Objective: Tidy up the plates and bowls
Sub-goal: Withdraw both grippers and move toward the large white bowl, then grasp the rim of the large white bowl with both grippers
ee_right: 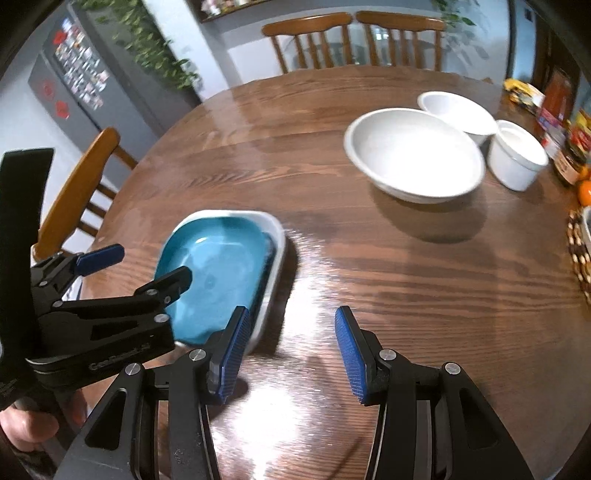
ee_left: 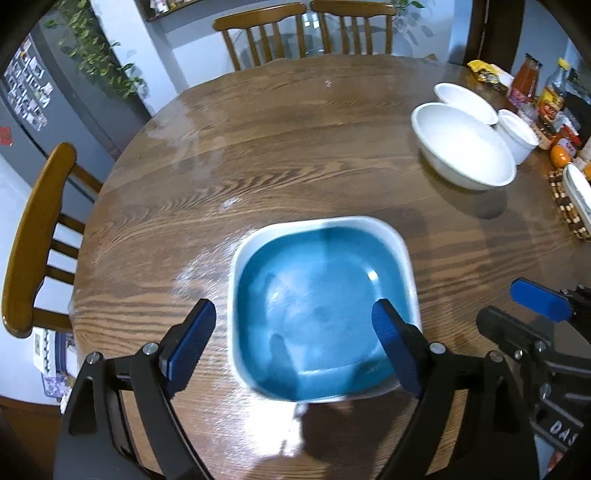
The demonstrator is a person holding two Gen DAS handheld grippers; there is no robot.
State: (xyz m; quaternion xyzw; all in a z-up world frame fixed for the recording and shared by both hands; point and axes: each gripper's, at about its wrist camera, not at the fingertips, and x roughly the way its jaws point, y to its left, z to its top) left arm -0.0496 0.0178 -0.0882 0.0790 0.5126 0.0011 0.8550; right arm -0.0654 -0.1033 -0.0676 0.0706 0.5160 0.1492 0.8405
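A square blue plate with a white rim [ee_left: 321, 306] lies on the round wooden table [ee_left: 295, 147]; it also shows in the right wrist view [ee_right: 221, 269]. My left gripper [ee_left: 295, 332] is open above its near half, one finger over the plate, one over the table. My right gripper [ee_right: 291, 339] is open and empty over bare table to the plate's right. A large white bowl [ee_left: 461, 146] [ee_right: 413, 155], a second white bowl [ee_left: 467, 99] [ee_right: 458, 110] and a small white pot [ee_left: 517, 134] [ee_right: 517, 155] stand at the far right.
Jars, bottles and packets [ee_left: 546, 99] crowd the table's right edge, with a woven mat [ee_left: 569, 206] and oranges. Wooden chairs stand at the left [ee_left: 37, 236] and far side [ee_left: 303, 33]. A fridge [ee_right: 74, 85] and a plant stand at the back left.
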